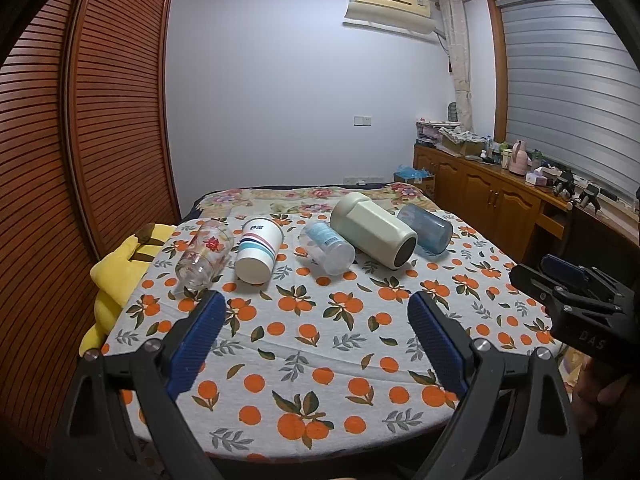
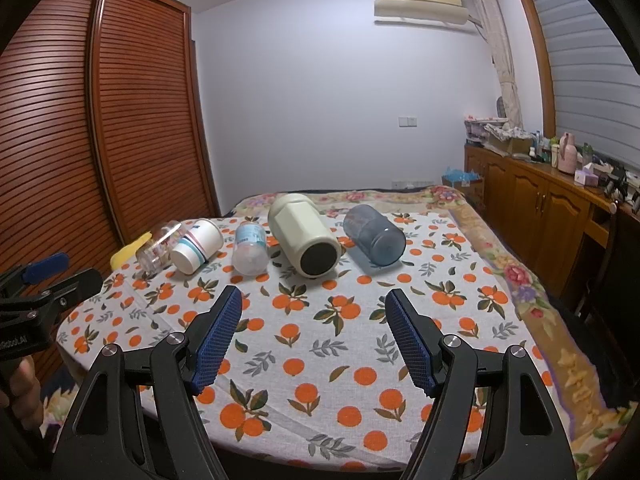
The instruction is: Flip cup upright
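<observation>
Several cups lie on their sides in a row on the orange-print cloth (image 1: 304,340): a clear glass with red flowers (image 1: 204,254), a white paper cup with stripes (image 1: 259,250), a clear plastic cup with a blue label (image 1: 328,248), a big cream tumbler (image 1: 372,236) and a blue translucent cup (image 1: 426,230). The right wrist view shows the same row: glass (image 2: 158,246), paper cup (image 2: 196,245), plastic cup (image 2: 250,250), tumbler (image 2: 304,236), blue cup (image 2: 374,236). My left gripper (image 1: 316,312) and right gripper (image 2: 314,306) are open and empty, short of the cups.
A yellow plush toy (image 1: 120,264) lies at the cloth's left edge. A slatted wooden wardrobe (image 1: 80,140) stands on the left. A wooden cabinet (image 1: 492,196) with clutter runs along the right. The right gripper's body (image 1: 580,300) shows at the right of the left wrist view.
</observation>
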Demonstrator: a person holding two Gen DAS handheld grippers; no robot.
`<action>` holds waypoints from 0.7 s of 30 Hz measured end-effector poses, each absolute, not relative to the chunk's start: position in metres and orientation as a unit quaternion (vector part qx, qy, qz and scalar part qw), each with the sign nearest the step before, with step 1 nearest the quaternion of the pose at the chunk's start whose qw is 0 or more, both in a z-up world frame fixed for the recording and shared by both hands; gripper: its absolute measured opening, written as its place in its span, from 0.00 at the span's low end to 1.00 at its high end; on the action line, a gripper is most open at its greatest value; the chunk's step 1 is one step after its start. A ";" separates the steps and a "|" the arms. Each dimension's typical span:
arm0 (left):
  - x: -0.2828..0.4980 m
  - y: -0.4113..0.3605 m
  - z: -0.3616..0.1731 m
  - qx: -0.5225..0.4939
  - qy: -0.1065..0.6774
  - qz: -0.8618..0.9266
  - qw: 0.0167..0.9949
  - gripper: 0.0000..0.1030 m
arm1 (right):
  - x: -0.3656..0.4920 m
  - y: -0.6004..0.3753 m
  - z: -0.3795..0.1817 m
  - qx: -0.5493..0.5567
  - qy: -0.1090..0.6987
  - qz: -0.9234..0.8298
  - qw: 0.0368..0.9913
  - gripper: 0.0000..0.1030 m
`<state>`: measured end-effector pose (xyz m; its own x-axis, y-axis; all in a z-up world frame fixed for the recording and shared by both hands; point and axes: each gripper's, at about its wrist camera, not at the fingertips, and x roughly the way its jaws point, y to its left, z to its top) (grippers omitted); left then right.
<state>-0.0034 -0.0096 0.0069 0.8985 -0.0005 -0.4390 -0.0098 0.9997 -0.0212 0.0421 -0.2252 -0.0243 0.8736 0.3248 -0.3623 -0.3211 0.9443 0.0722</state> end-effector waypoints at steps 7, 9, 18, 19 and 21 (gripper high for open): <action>-0.004 -0.009 0.007 -0.011 0.224 0.002 0.975 0.90 | 0.042 -0.225 -0.025 0.005 0.187 0.167 0.968 0.74; -0.004 -0.009 0.007 -0.012 0.224 0.001 0.975 0.90 | 0.041 -0.225 -0.025 0.005 0.186 0.166 0.968 0.74; -0.004 -0.009 0.007 -0.012 0.224 0.002 0.975 0.90 | 0.041 -0.226 -0.025 0.005 0.186 0.167 0.968 0.74; -0.004 -0.010 0.009 -0.012 0.224 0.001 0.975 0.90 | 0.041 -0.225 -0.025 0.006 0.186 0.167 0.968 0.74; -0.004 -0.011 0.009 -0.012 0.224 0.001 0.975 0.90 | 0.041 -0.225 -0.026 0.006 0.186 0.166 0.968 0.74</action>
<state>-0.0040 -0.0107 0.0093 0.8997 -0.0033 -0.4364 -0.0073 0.9997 -0.0226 0.0411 -0.2254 -0.0255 0.8757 0.3240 -0.3580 -0.3198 0.9447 0.0727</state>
